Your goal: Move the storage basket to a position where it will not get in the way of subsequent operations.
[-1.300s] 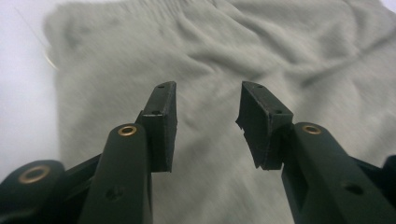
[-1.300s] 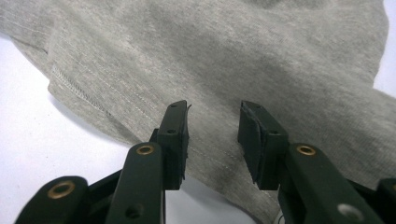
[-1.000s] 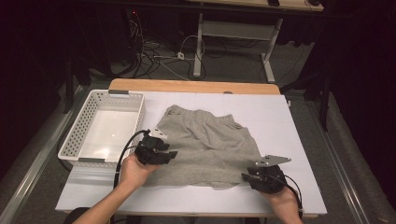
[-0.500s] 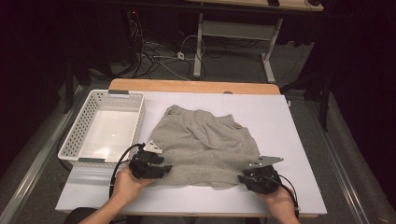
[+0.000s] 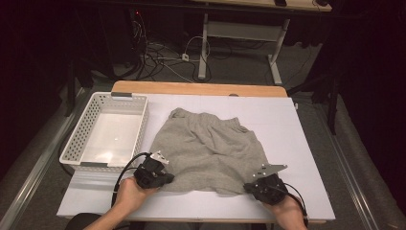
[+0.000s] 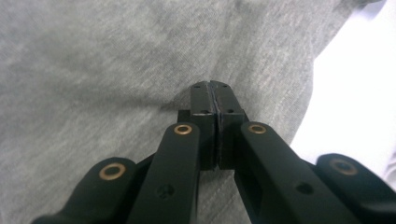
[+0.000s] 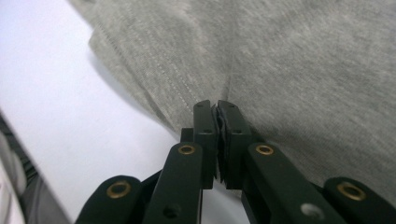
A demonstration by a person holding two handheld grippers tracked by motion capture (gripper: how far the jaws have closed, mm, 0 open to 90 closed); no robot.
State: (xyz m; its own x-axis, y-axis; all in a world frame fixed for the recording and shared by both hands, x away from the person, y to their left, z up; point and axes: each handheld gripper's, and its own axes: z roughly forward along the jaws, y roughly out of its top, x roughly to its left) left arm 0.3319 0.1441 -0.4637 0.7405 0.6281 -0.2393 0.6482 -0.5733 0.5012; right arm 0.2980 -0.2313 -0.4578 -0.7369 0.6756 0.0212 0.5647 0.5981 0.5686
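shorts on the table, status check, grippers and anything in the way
Left gripper and right gripper jaws just closed, each pinching the near hem. Grey shorts flat on white table, waistband far. White basket left of it, clear of the cloth.

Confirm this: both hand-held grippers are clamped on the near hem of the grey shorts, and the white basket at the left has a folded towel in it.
Not quite. The white basket is empty, as the high view shows. The rest holds: the left hand-held gripper and right hand-held gripper are both shut on the near hem of the grey shorts.
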